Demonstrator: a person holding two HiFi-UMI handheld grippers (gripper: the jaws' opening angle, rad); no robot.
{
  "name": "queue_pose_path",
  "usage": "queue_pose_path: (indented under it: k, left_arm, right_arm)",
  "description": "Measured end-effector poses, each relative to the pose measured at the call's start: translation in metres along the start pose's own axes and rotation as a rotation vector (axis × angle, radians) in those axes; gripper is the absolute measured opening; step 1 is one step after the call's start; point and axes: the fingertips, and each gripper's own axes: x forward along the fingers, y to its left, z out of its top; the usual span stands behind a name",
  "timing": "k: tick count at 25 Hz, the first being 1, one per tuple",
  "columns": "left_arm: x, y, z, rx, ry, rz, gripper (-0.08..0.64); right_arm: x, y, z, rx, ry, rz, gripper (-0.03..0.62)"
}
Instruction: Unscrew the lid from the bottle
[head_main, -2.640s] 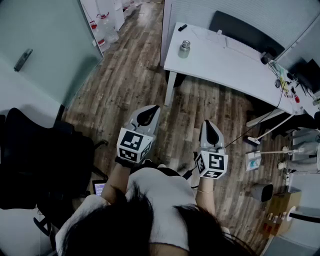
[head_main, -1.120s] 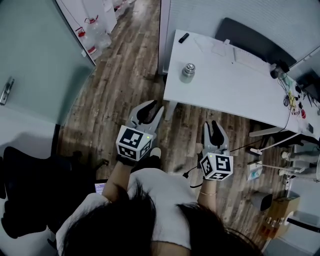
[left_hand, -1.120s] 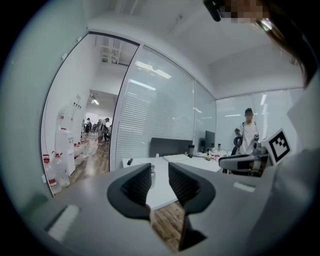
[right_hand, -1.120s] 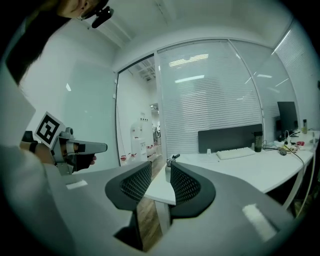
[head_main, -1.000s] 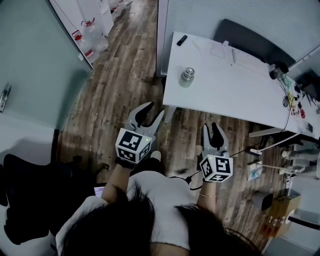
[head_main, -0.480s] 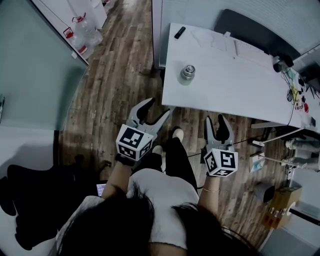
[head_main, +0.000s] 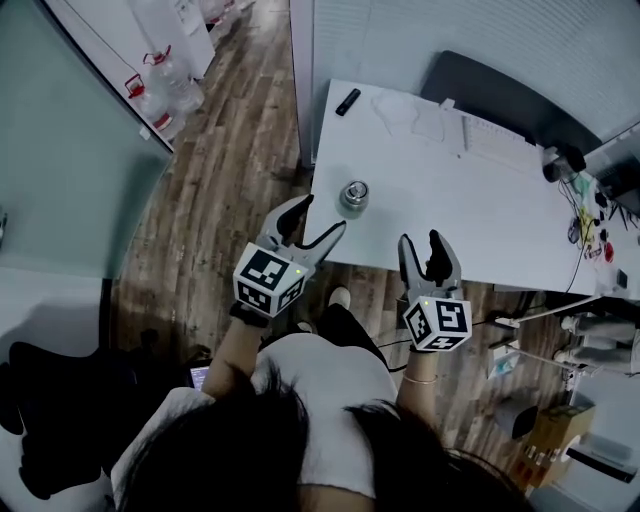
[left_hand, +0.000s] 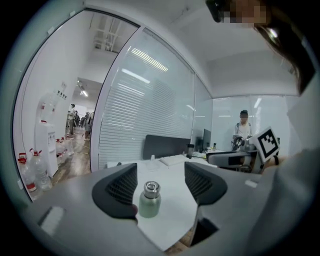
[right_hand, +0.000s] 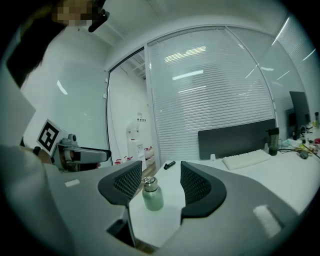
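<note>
the small pale-green bottle stands upright on the white tabletop, close to its left edge and toward the near-left corner. its silvery lid sits on top, and nothing touches it. the left gripper hangs at that near-left corner, just short of the bottle and pointing at it. its jaws have just been opening and stand wide apart, released. nothing is between the pads; the bottle shows through the gap, farther in on the tabletop. the right gripper is at the tabletop's near edge, to the right of the bottle and apart from it. its jaws too have just been opening and are spread, gripping nothing, with the bottle again framed in the gap beyond them. a small black object lies by the far-left corner, and a white keyboard lies toward the far edge. water jugs stand on the wooden floor off to the left.
</note>
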Motion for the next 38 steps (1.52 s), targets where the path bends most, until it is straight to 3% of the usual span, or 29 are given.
queue_pose_path:
  k: [5,14,27,38]
  left_arm:
    - [0.033,0.014,0.015,-0.009,-0.016,0.017,0.331]
    - [0.063,0.024,0.0,0.016,0.022,0.005,0.334]
    - [0.085,0.027,-0.021,0.07,0.106,-0.121,0.334]
    - [0.092,0.027,-0.062,0.105,0.17,-0.253,0.359]
  right_arm:
    - [0.038,-0.021,0.018,-0.007,-0.014,0.06,0.227]
    - [0.071,-0.039,0.028,0.004,-0.019,0.147,0.245]
    - [0.095,-0.032,0.023,0.059,0.02,0.173,0.244]
    - [0.113,-0.011,-0.001,0.093,0.07,0.22,0.245]
